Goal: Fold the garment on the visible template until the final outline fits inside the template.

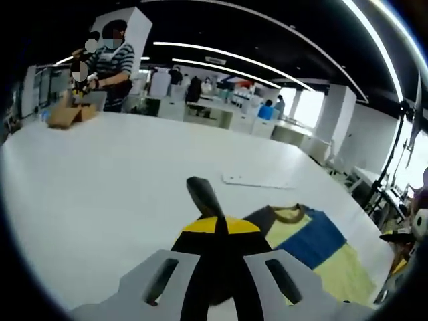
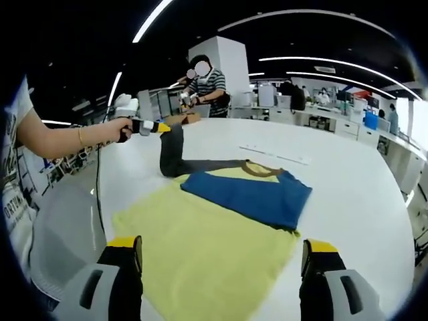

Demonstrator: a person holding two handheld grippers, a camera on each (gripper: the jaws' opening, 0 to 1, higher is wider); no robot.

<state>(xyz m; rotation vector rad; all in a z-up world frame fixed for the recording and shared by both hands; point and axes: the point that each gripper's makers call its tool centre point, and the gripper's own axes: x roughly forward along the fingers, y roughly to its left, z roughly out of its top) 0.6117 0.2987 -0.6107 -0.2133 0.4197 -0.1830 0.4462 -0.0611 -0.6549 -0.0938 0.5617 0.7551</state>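
two views give us different parts of the same white table (image 2: 348,194). in the right gripper view we see the whole shirt (image 2: 221,247) spread flat near us: a yellow body, a blue part folded across its far right, a brown collar at the far edge, and a dark sleeve (image 2: 171,150) lifted off the table at the far left. the left gripper (image 2: 162,127), held in a person's hand (image 2: 120,129), has that sleeve pinched at its yellow tips, so its jaws are closed on the cloth. the right gripper (image 2: 221,257) hangs above the near edge of the shirt with its jaws wide apart, touching nothing that we can see.

in the left gripper view the left gripper (image 1: 215,231) has its jaws pressed together on the sleeve (image 1: 204,195), which stands up just beyond the tips, while the shirt (image 1: 314,244) lies to the right. a thin white sheet (image 1: 257,180) lies flat beyond the shirt; we cannot tell whether it is the template. at the far side a person in a striped top (image 1: 110,63) stands by a brown object (image 1: 67,115).
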